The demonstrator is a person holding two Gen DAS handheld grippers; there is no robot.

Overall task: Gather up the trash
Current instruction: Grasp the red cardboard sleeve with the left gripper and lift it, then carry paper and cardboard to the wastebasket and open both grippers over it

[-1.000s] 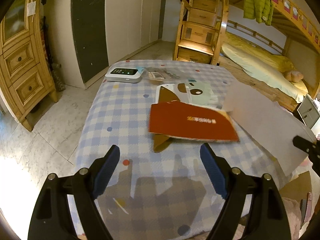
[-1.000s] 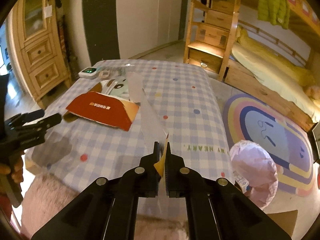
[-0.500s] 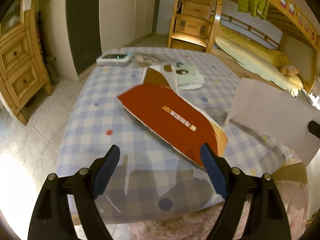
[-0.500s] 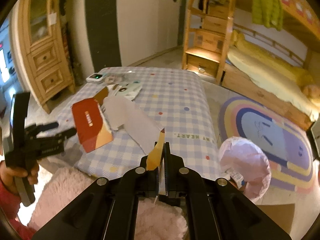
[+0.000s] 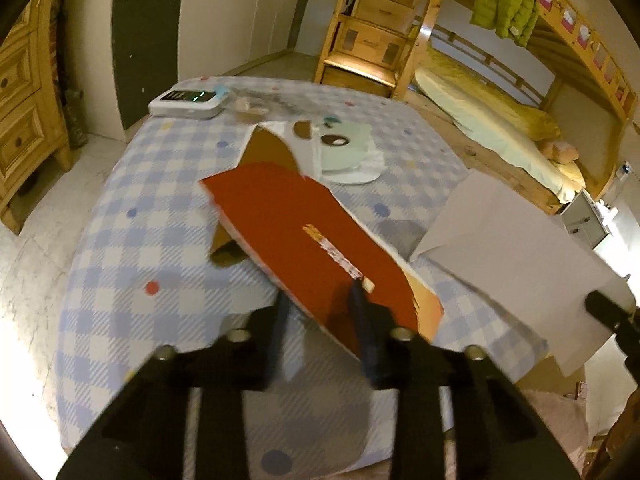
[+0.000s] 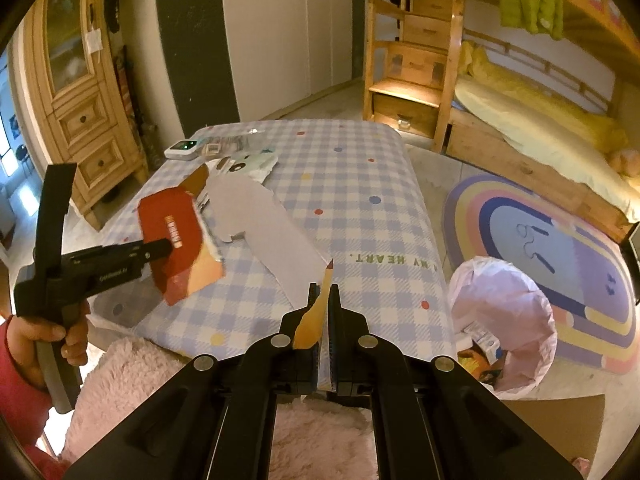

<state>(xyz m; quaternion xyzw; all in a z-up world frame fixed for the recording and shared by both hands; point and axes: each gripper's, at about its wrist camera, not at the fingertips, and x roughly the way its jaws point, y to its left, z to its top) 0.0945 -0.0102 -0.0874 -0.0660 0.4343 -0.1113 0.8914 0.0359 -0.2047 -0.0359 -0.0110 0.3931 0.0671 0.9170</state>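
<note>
While left tongs (image 5: pixel 320 300) close around it, red torn card (image 5: pixel 304 240), right tongs (image 6: pixel 323 292) clamping grey sheet (image 6: pixel 264 224).

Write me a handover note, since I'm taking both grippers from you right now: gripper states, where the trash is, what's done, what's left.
Left gripper: jaws closing on the red cardboard sheet, lifted at an angle off the checked tablecloth.
Right gripper: shut on the large grey cardboard sheet.
Pink-lined trash bin: on the floor to the right of the table, some scraps already inside.
Left: bin both sheets, then the torn pale green wrapper at the table's far end.
</note>
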